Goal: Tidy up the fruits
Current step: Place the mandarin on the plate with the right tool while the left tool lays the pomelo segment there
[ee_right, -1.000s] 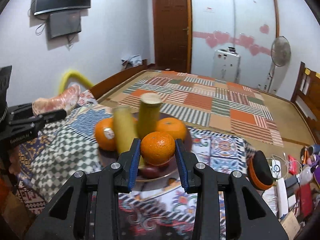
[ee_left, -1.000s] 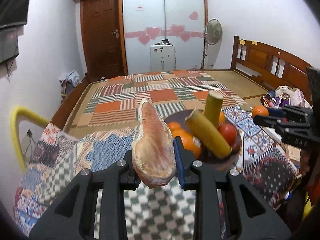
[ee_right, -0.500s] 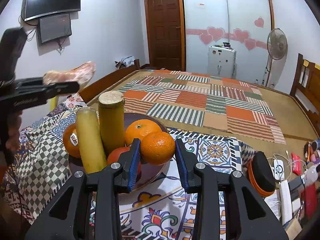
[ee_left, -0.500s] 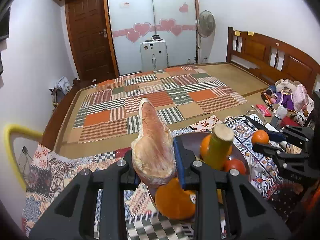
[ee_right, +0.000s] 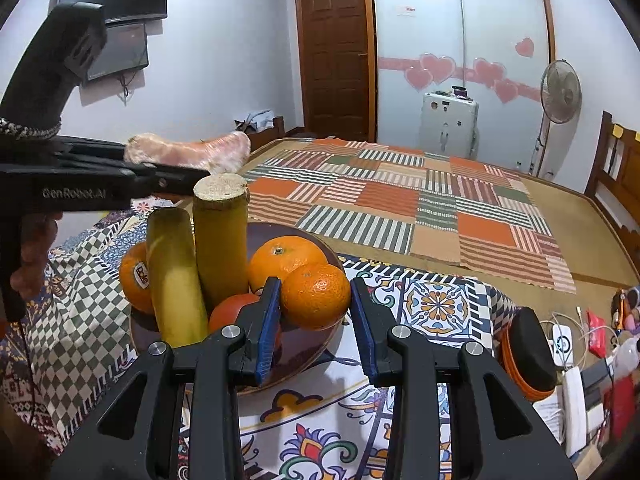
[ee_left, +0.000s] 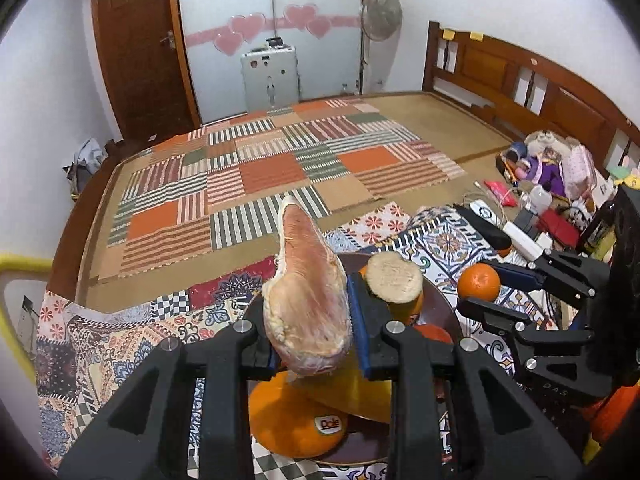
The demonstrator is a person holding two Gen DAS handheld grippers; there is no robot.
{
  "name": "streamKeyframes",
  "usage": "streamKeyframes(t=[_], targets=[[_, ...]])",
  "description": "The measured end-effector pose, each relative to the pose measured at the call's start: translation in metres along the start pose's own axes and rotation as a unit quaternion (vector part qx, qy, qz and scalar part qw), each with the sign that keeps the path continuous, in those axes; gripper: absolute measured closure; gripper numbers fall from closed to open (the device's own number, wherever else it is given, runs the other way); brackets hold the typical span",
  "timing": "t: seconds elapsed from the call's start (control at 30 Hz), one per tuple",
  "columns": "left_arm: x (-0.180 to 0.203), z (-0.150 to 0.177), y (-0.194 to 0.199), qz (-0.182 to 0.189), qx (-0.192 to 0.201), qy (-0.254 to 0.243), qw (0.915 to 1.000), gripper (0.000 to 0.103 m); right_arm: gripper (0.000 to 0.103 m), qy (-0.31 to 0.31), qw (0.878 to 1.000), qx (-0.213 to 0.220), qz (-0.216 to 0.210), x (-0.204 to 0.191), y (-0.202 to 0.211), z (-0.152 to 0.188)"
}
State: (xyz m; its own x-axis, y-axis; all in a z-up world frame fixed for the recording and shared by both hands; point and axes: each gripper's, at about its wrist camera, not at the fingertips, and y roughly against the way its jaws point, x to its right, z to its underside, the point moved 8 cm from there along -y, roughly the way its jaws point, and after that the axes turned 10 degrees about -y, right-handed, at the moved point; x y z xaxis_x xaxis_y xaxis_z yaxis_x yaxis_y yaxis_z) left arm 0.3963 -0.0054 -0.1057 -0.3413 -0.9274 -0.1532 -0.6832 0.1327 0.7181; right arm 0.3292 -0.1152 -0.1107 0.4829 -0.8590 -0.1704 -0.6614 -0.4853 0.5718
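Observation:
My left gripper (ee_left: pixel 310 320) is shut on a pink peeled pomelo wedge (ee_left: pixel 306 292), held above the near side of a dark brown plate (ee_left: pixel 440 304). In the right wrist view that wedge (ee_right: pixel 188 150) hangs over the plate's (ee_right: pixel 304 356) left side. My right gripper (ee_right: pixel 315 316) is shut on a small mandarin (ee_right: pixel 316 294) just above the plate's near right rim. On the plate stand two yellow-green cane pieces (ee_right: pixel 220 240), a large orange (ee_right: pixel 286 256), a stickered orange (ee_right: pixel 134 276) and a red fruit (ee_right: pixel 232 312).
A patchwork cloth (ee_right: pixel 436 304) covers the table. An orange-and-black case (ee_right: pixel 528 352), a power strip and cables lie at its right end. Beyond the table is a bed with a striped mat (ee_left: pixel 280 168) and a wooden headboard (ee_left: pixel 520 80).
The left gripper has carried the wedge sideways from beside the plate to over it. The right gripper with the mandarin has come a little closer to the plate.

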Motion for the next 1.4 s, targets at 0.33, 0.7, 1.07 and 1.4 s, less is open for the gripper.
streamKeyframes(t=[0.33, 0.7, 1.07, 1.4], targets=[[0.006, 0.006, 0.002, -0.006, -0.007, -0.012, 0.9999, 0.074, 0.071, -0.001, 1.0, -0.002, -0.006, 0.001, -0.003, 0.001], [0.01, 0.002, 0.015, -0.022, 0.013, -0.027, 0.9993, 0.074, 0.071, 0.002, 1.0, -0.01, -0.003, -0.001, -0.009, 0.004], [-0.004, 0.013, 0.046, -0.061, 0.064, -0.007, 0.996, 0.07, 0.071, 0.014, 1.0, -0.028, 0.001, -0.004, -0.019, 0.012], [-0.008, 0.035, 0.057, -0.06, 0.08, 0.009, 0.9949, 0.064, 0.071, 0.002, 0.999, -0.035, -0.002, -0.002, -0.021, 0.013]])
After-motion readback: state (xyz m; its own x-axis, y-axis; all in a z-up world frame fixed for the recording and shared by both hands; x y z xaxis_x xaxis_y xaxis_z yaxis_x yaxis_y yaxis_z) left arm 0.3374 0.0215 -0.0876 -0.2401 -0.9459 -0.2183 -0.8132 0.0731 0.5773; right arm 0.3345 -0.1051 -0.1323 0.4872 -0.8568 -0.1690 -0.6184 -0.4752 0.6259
